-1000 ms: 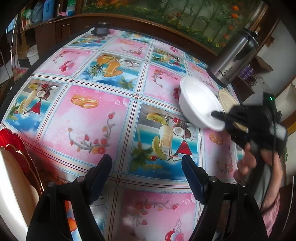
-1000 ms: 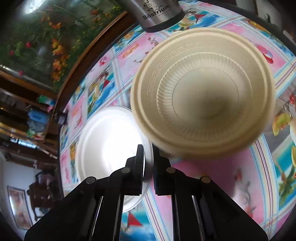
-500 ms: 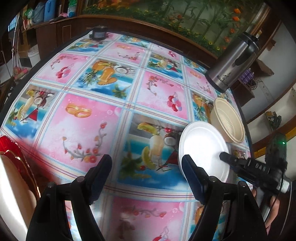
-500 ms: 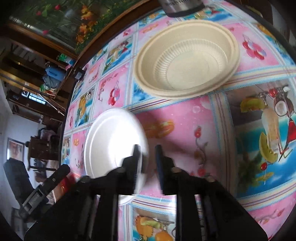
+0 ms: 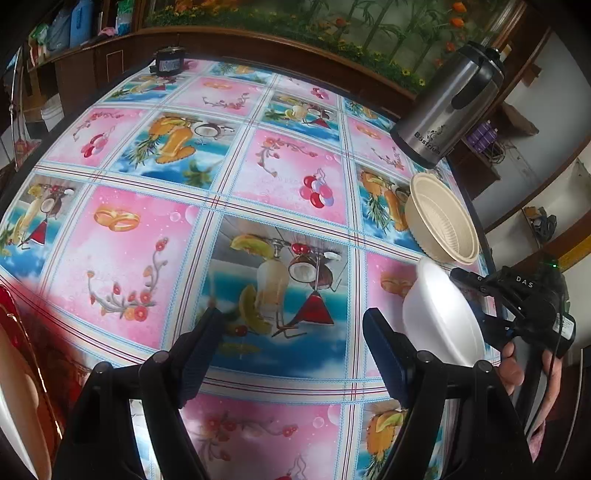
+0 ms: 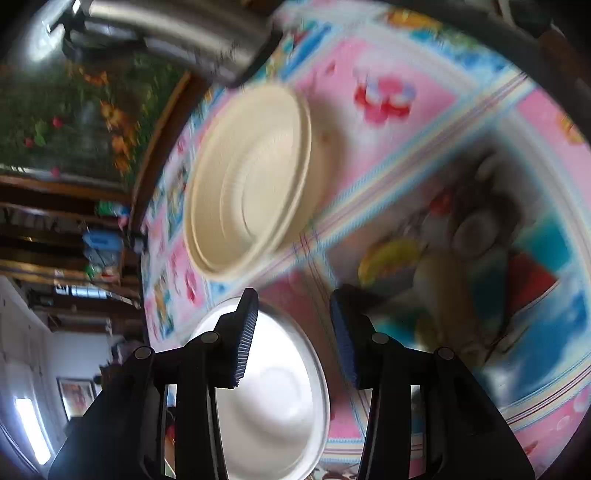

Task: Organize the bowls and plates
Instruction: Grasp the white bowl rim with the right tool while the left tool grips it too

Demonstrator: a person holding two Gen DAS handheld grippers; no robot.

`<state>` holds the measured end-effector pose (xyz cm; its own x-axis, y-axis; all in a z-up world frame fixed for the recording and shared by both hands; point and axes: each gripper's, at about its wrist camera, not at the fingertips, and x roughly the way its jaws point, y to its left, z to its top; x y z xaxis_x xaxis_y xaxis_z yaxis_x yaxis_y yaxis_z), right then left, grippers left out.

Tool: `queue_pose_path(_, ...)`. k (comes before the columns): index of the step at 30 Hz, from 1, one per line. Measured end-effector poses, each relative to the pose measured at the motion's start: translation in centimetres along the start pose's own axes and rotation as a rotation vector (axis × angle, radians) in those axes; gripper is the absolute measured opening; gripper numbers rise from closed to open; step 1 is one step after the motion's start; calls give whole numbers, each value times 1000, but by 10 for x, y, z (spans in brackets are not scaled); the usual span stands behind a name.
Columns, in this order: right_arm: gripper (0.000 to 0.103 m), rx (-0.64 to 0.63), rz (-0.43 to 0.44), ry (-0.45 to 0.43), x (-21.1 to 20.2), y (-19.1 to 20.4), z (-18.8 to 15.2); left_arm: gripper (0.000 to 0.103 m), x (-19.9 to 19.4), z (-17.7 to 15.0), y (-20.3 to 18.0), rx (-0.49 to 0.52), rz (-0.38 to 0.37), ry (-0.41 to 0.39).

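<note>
**Bowl let go, near the edge**

Your right gripper (image 6: 293, 334) has just been opening; its jaws stand apart around the white bowl's (image 6: 273, 402) rim. Your left gripper (image 5: 293, 350) is spread, empty. Pull back crooked and you could flip the bowl off the table (image 5: 258, 177).

Glossy printed tablecloth (image 5: 280, 206), matt foam bowl (image 5: 439, 325)

Table under a pink and blue fruit-print cloth (image 5: 155, 236), dark wooden rail (image 5: 258, 44) along its far edge, bamboo-and-flower mural (image 5: 369, 26) behind, cluttered wooden shelves (image 5: 66, 33) left
</note>
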<state>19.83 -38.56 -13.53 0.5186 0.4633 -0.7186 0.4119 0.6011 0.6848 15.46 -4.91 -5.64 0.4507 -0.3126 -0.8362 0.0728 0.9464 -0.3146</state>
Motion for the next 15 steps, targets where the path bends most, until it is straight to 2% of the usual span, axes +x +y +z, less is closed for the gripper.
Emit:
queue_pose_path(4, 40, -59, -35, -12, 0, 14, -7, 78, 8, 2, -5, -6, -12, 22)
queue_pose_path(8, 40, -91, -20, 27, -2, 23, -11, 78, 20, 5, -14, -9, -53, 80)
queue_pose_path(15, 40, -214, -68, 68, -15, 25, -28, 78, 35, -5, -32, -5, -99, 166)
